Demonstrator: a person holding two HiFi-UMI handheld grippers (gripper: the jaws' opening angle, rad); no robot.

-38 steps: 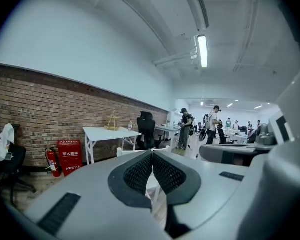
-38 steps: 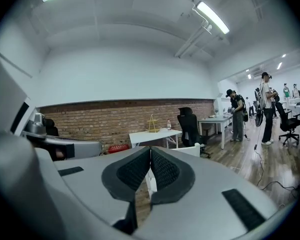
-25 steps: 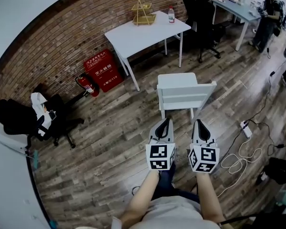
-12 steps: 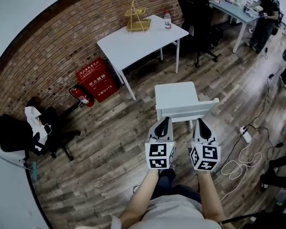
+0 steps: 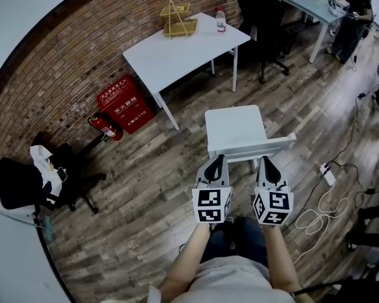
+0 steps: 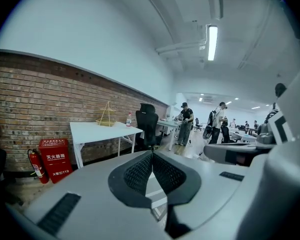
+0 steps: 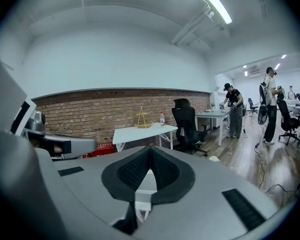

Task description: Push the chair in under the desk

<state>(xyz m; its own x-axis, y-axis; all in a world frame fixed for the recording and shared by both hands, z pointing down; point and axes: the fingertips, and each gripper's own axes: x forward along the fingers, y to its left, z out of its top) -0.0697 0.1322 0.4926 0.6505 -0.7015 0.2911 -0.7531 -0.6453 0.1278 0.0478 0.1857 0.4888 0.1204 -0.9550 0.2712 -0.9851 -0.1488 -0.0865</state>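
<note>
Plainly the chair point(image 5: 235, 126) is not yet under the table point(image 5: 177, 46). It stands out on the wooden floor point(image 5: 145, 169), well apart from the table's near edge, with its seat toward the table and its backrest toward the person. The left claw point(image 5: 220, 160) and right claw point(image 5: 266, 161) are each pressed together on nothing, tips at the backrest's top rail. Contact I cannot tell. Nearly the whole push seems left.
</note>
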